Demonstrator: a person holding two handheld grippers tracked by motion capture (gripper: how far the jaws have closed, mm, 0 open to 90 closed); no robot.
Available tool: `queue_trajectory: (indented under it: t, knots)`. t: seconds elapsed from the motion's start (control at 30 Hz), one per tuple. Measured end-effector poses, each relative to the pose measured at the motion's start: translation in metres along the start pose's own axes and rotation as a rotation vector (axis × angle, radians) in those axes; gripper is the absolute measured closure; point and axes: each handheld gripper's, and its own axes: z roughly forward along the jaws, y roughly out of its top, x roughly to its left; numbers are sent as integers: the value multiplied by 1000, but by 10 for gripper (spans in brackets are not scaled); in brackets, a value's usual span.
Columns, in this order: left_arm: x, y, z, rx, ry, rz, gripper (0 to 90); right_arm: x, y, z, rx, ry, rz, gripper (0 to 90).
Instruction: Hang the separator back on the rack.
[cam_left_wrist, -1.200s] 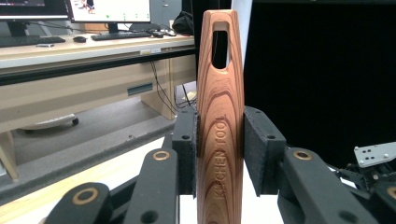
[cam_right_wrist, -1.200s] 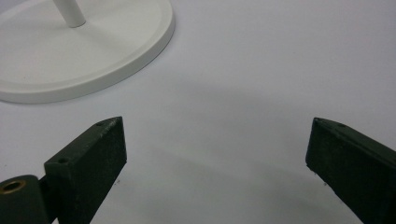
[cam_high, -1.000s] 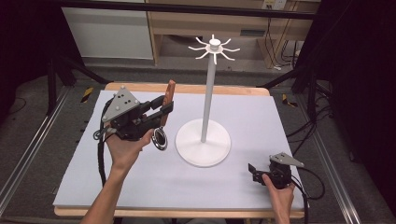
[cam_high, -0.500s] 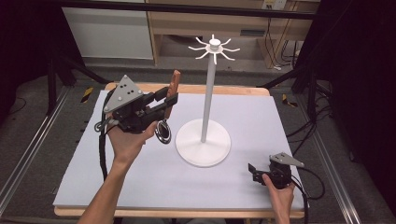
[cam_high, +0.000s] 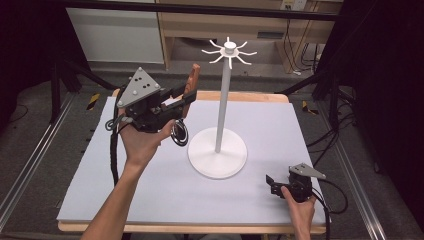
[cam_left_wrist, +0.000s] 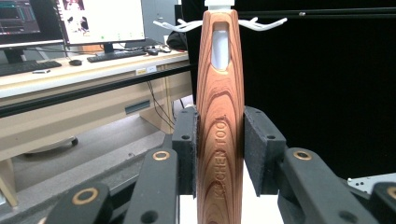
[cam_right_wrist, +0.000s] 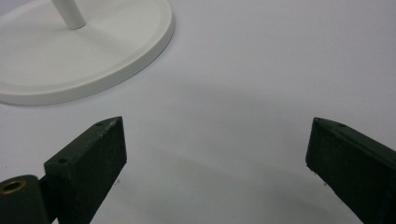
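Hidden: the wooden handle's (cam_left_wrist: 220, 116) lower end runs out of my left gripper view; its metal head (cam_high: 179, 133) is hard to make out.
Left hand-held gripper (cam_high: 181, 100): I see it clamped on the handle, upright, left of the white stand (cam_high: 218, 150).
Right hand-held gripper (cam_high: 270, 184): jaws wide, empty, low over the surface (cam_high: 150, 185).

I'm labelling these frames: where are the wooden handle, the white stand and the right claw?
wooden handle (cam_left_wrist: 220, 140), left gripper view, mid-shaft between the pads
white stand (cam_high: 220, 112), high view, its upright pole
right claw (cam_right_wrist: 215, 172), right gripper view, gap midway between its tips
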Motion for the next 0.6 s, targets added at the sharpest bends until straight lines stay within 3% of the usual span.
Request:
queue_trajectory:
  t: [0.6]
  knots:
    - [-4,13,20,14,4,25,677,0,0,0,-3,3,4,57]
